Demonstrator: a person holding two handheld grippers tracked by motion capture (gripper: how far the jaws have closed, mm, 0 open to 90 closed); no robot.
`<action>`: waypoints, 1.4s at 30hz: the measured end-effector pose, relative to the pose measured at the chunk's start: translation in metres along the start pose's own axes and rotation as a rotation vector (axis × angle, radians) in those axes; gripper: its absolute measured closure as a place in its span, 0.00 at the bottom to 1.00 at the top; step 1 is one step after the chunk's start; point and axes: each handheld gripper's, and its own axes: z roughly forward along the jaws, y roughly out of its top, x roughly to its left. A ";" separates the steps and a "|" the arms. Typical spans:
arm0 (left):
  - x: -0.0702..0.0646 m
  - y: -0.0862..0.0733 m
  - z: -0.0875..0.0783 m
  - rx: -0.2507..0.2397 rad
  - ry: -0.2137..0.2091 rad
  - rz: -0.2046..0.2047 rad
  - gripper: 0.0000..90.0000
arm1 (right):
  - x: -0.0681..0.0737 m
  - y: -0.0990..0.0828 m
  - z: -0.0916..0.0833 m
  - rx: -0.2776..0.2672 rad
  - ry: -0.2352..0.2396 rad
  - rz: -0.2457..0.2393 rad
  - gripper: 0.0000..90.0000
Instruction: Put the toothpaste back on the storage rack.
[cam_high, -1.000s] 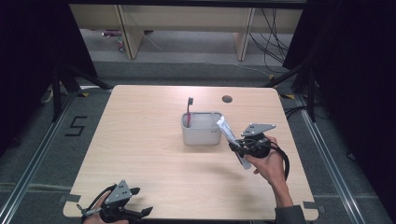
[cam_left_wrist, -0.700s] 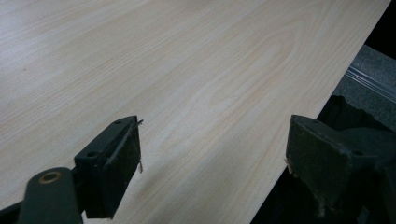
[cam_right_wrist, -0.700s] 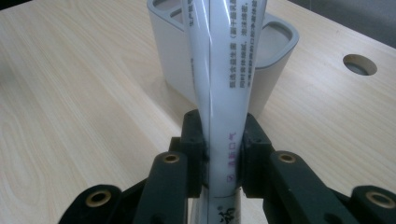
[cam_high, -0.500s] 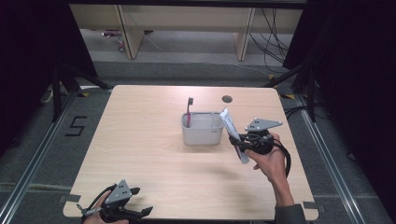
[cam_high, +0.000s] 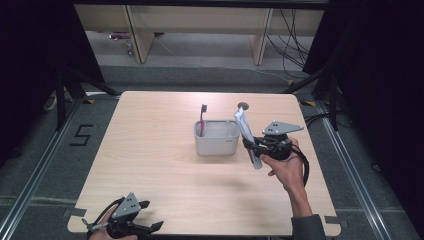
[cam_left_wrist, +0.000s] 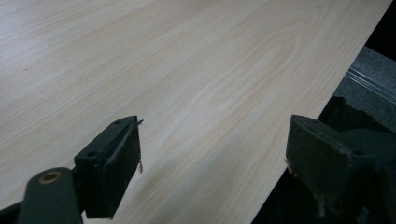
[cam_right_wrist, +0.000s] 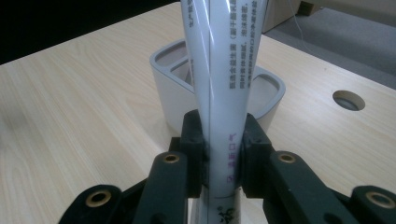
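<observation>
Tube (cam_high: 248, 140) higher now; one toothbrush (cam_high: 202, 119).

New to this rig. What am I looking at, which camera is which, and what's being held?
There is no robot arm here: a person holds a two-jaw gripper in each hand and works at a wooden table. The wide picture comes from a fixed camera above the person's side, looking forward and down. The other two come from cameras riding on the grippers, looking along their black jaws.

On the table stands a grey holder with a toothbrush upright in it.

The right gripper is shut on a white toothpaste tube, tilted, just right of the holder; its own view shows the tube clamped between the pads with the holder behind.

The left gripper sits at the table's near edge, jaws open, nothing between them.
</observation>
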 end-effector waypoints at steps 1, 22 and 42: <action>0.000 0.000 0.000 0.001 0.001 0.001 0.20 | 0.001 0.000 0.000 0.011 0.010 0.020 0.84; 0.001 0.000 0.000 0.008 -0.005 0.007 0.20 | 0.003 0.020 0.002 -0.039 0.012 0.015 0.84; 0.000 0.000 0.001 0.000 -0.001 -0.007 0.20 | 0.003 0.040 0.021 -0.092 0.001 0.020 0.84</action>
